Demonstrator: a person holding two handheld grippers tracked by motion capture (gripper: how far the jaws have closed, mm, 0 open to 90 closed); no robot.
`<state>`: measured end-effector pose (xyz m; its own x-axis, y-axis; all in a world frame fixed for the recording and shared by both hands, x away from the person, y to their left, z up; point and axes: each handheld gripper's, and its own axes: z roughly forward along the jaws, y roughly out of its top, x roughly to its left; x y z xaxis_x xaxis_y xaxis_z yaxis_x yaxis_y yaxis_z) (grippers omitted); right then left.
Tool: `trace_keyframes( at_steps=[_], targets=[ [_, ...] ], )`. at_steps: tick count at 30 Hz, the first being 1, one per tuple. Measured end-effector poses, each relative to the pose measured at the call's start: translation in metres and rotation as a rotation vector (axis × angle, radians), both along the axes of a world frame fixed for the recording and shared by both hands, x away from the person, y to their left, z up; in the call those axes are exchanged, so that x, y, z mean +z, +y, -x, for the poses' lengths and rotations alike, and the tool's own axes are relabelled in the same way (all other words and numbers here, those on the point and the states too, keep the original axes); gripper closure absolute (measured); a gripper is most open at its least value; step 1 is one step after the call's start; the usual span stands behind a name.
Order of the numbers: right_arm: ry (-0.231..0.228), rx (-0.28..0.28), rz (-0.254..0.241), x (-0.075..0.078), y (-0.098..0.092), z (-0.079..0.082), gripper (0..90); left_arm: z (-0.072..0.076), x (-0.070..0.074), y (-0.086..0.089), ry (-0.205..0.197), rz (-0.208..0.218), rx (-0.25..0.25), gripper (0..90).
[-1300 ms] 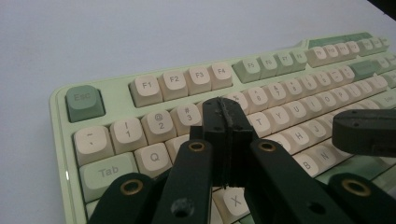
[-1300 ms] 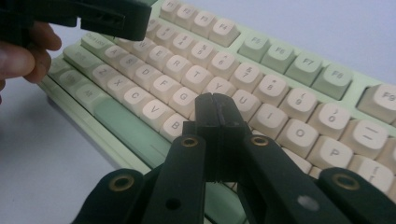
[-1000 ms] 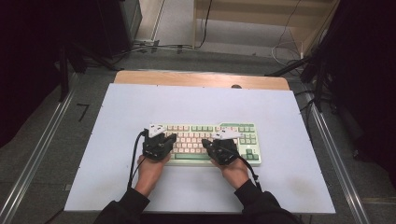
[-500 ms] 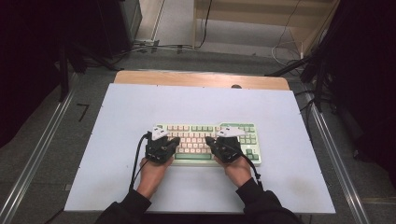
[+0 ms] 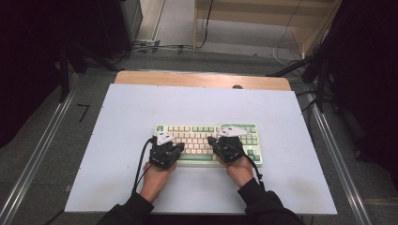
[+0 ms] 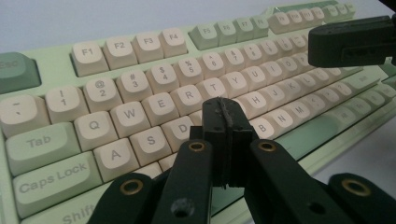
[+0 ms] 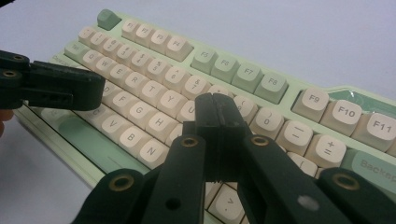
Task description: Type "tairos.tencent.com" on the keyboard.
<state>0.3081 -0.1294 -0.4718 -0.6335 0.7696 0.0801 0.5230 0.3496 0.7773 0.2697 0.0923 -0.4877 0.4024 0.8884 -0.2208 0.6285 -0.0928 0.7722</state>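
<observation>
A pale green keyboard (image 5: 197, 129) with cream keys lies in the middle of the white table. My left gripper (image 5: 182, 146) is shut and empty, its tip low over the F and G keys (image 6: 223, 109). My right gripper (image 5: 212, 140) is also shut with nothing in it, its tip over the keys right of U (image 7: 215, 105). Each gripper view catches the other gripper's shut jaws from the side: the right gripper (image 6: 350, 41) over the keyboard's right half, the left gripper (image 7: 56, 86) over its left half. I cannot tell whether either tip touches a key.
The white tabletop (image 5: 141, 108) spreads wide around the keyboard, with a wooden strip (image 5: 202, 79) along its far edge. Metal rails (image 5: 37, 154) run down both sides of the table. Cables lie on the floor beyond the far edge (image 5: 155, 47).
My left gripper has shifted a little to the right and toward the near edge. The right gripper has stayed where it was.
</observation>
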Motion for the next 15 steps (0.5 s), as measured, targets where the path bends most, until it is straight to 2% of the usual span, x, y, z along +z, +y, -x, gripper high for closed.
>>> trace_keyframes(
  at_steps=[7,15],
  targets=[
    [0.0,0.0,-0.001,0.0001,0.0,0.0002,87.3,0.001,-0.0021,-0.0006,0.01,-0.014,0.001,90.0],
    [0.002,0.002,0.002,-0.0005,0.0004,0.0003,87.3,0.0015,-0.0053,-0.0035,0.012,-0.055,-0.007,90.0]
  ],
)
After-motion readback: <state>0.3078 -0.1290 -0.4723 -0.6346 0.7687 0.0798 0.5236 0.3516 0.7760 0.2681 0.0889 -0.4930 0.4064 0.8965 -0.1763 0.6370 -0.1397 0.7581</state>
